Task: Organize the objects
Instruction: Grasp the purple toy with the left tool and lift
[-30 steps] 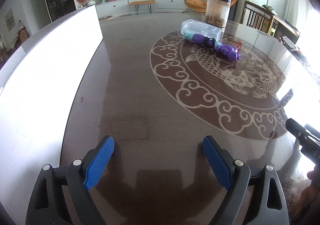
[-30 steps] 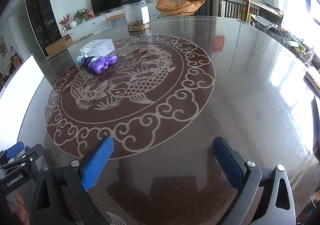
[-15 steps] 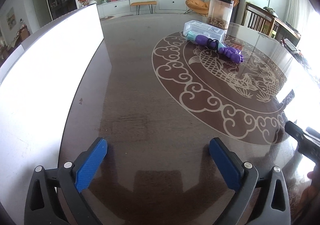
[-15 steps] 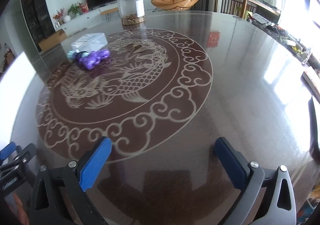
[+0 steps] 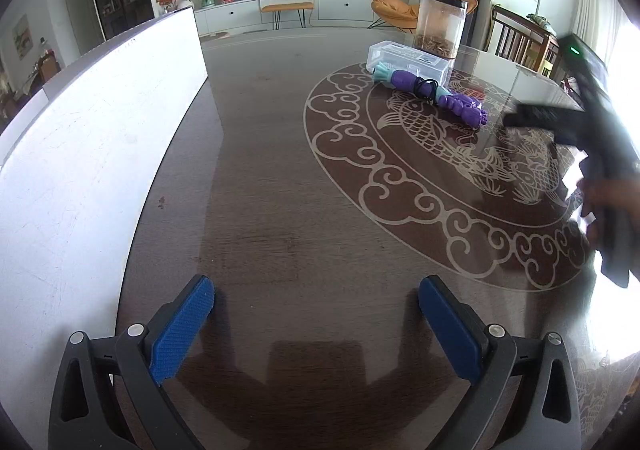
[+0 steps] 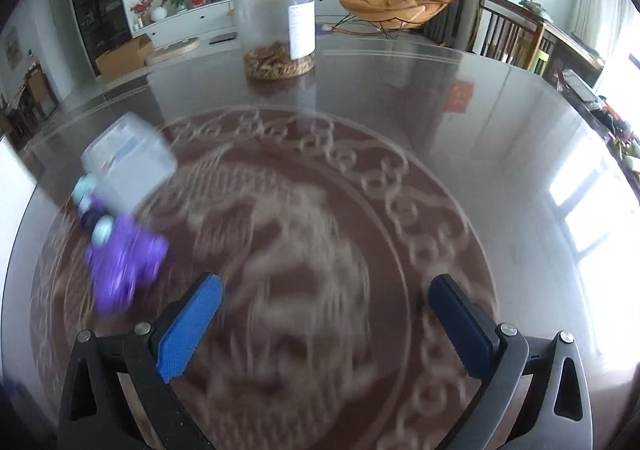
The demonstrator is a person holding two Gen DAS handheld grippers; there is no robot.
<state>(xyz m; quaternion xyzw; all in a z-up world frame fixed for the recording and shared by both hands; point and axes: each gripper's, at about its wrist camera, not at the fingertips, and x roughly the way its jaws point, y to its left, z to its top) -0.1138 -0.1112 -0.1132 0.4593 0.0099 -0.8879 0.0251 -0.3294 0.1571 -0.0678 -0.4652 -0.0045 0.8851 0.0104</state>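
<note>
While the jar's (image 6: 273, 20) label stays unreadable, both the left gripper (image 5: 316, 324) and right gripper (image 6: 326, 324) gape empty

I see daylight glare on the table (image 6: 520, 154) from right-side windows; right wrist view motion-blurred, fisheye edges dark.

Left tongs (image 5: 316, 324) spread wide and empty, angled downward, right tongs (image 6: 326, 324) likewise spread and empty, blurred hand (image 5: 608, 196) gripping them

Purple toy (image 5: 460, 106); blue-padded tongs (image 5: 316, 326)
</note>
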